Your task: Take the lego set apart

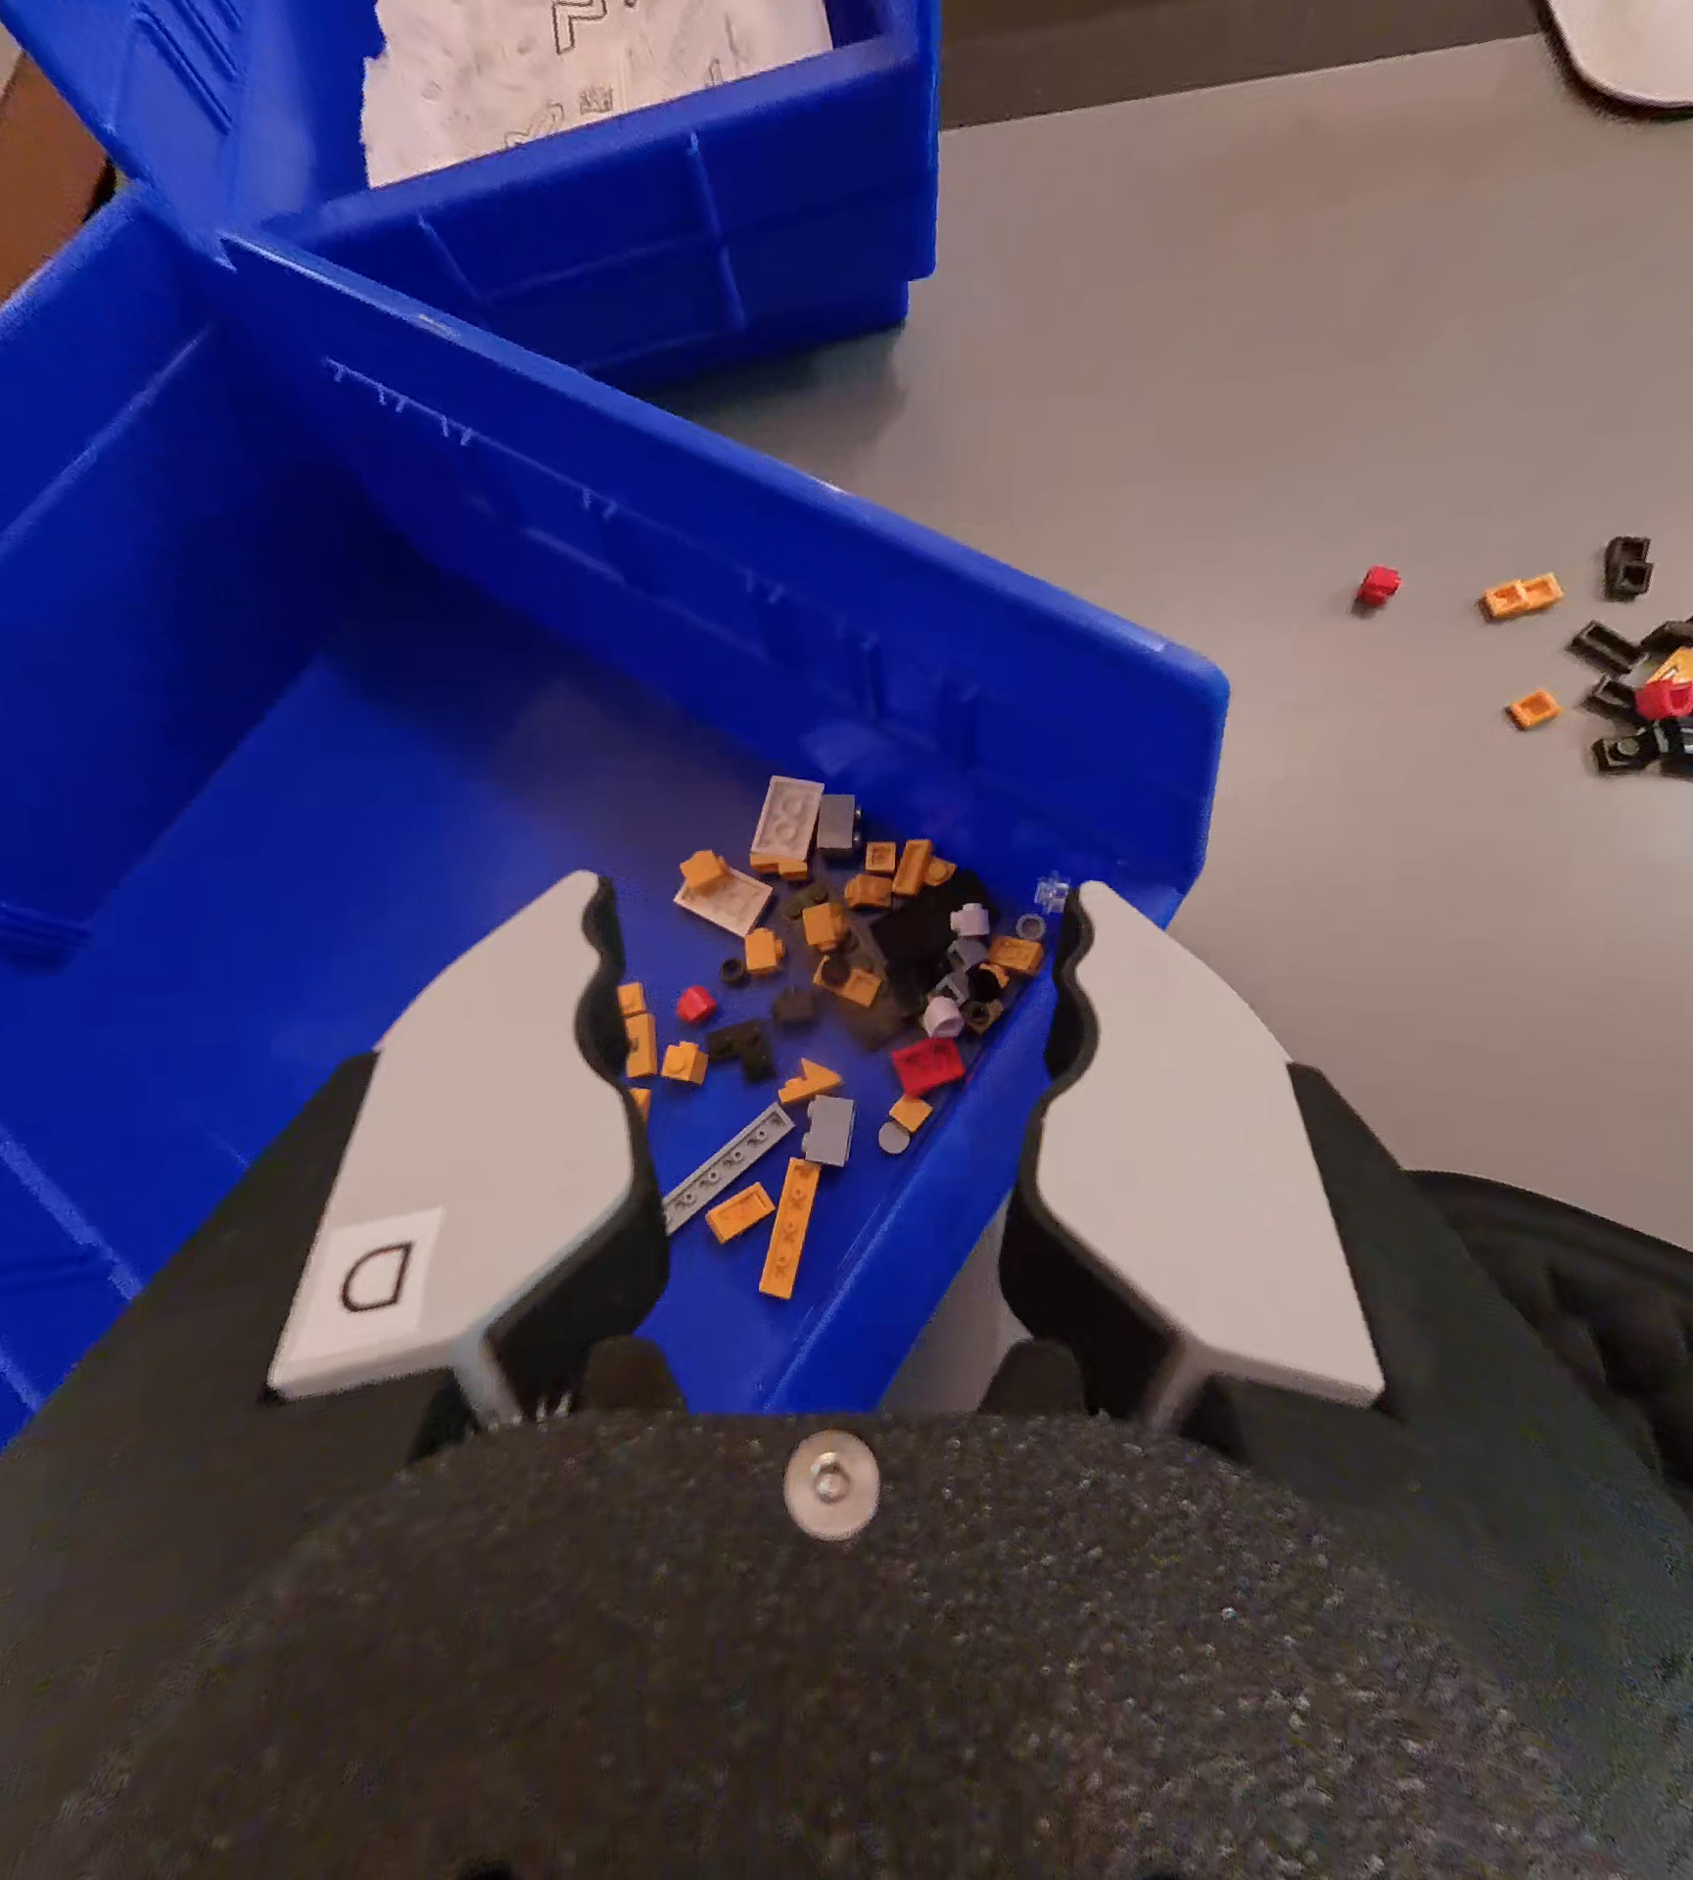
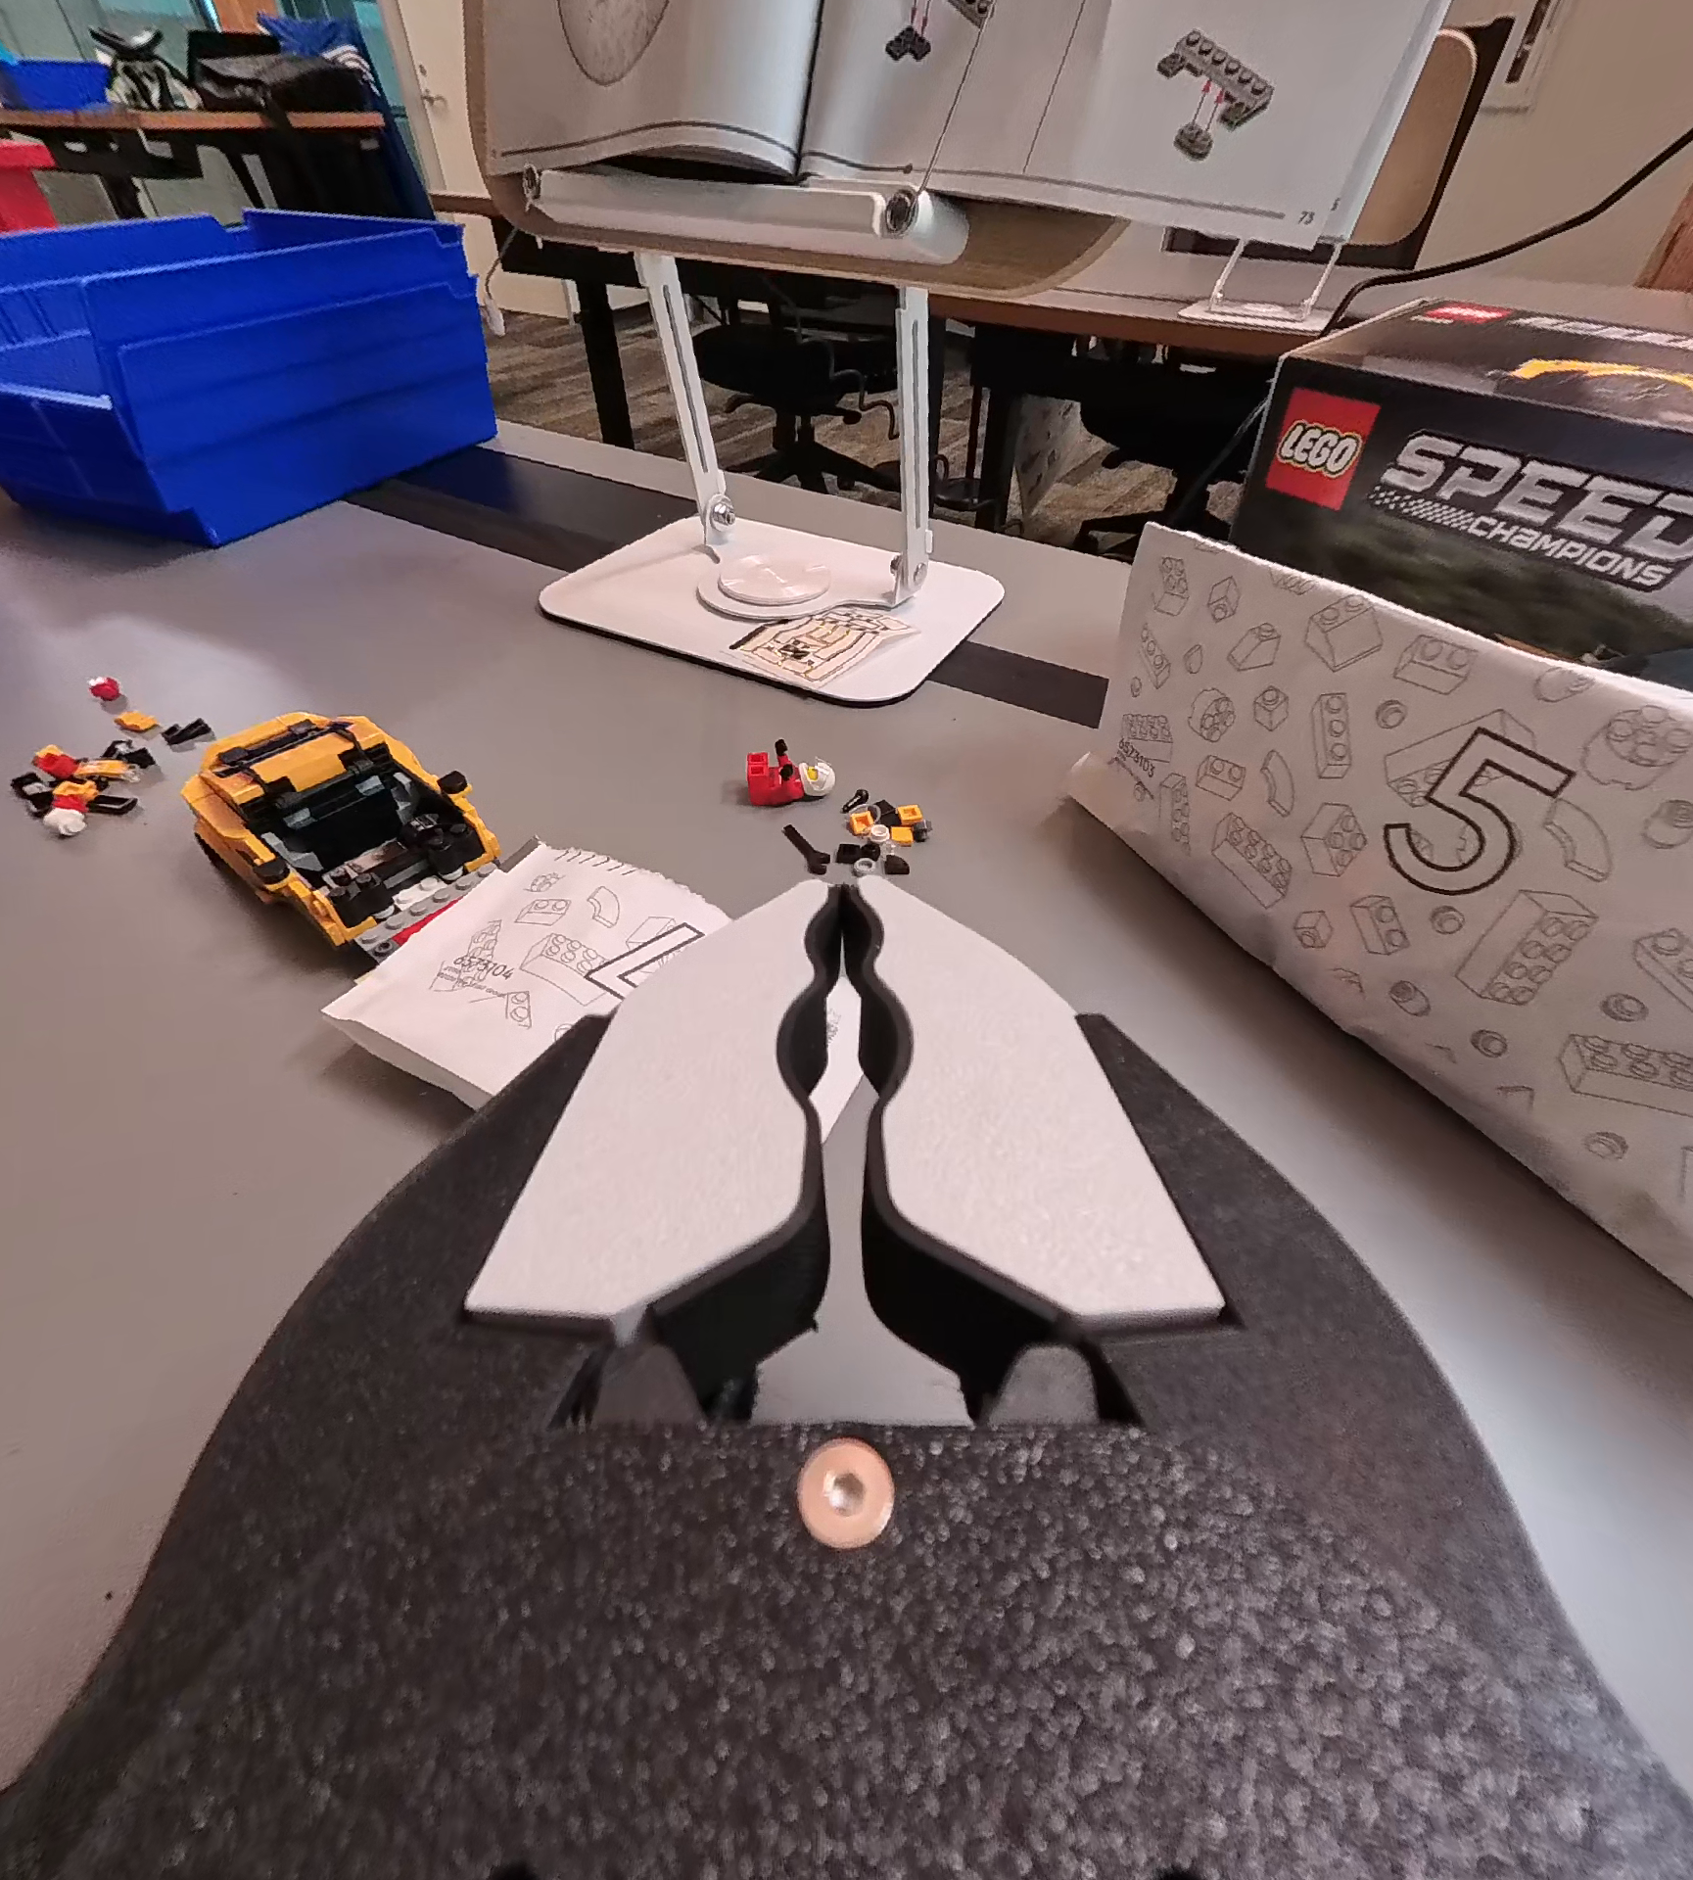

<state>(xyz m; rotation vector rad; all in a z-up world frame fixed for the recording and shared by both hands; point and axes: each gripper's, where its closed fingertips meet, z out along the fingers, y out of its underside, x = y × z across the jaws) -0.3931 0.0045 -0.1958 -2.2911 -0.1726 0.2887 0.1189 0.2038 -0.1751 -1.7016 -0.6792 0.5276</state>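
My left tool [image 1: 834, 921] hangs over the near blue bin [image 1: 211, 712], its fingers spread wide and gripping nothing; loose orange, black, grey and red bricks [image 1: 822, 1007] lie heaped in the bin's corner below. My right tool [image 2: 844, 893] is pressed closed and empty above the grey desk [image 2: 160, 1170]. The partly stripped yellow lego car [image 2: 338, 819] sits on the desk, its front touching a white paper bag [image 2: 516, 966], with small scattered pieces [image 2: 79, 773] just beside it.

Yellow-black car [image 2: 338, 819]; blue bin [image 1: 211, 712]; grey table [image 2: 109, 1119]
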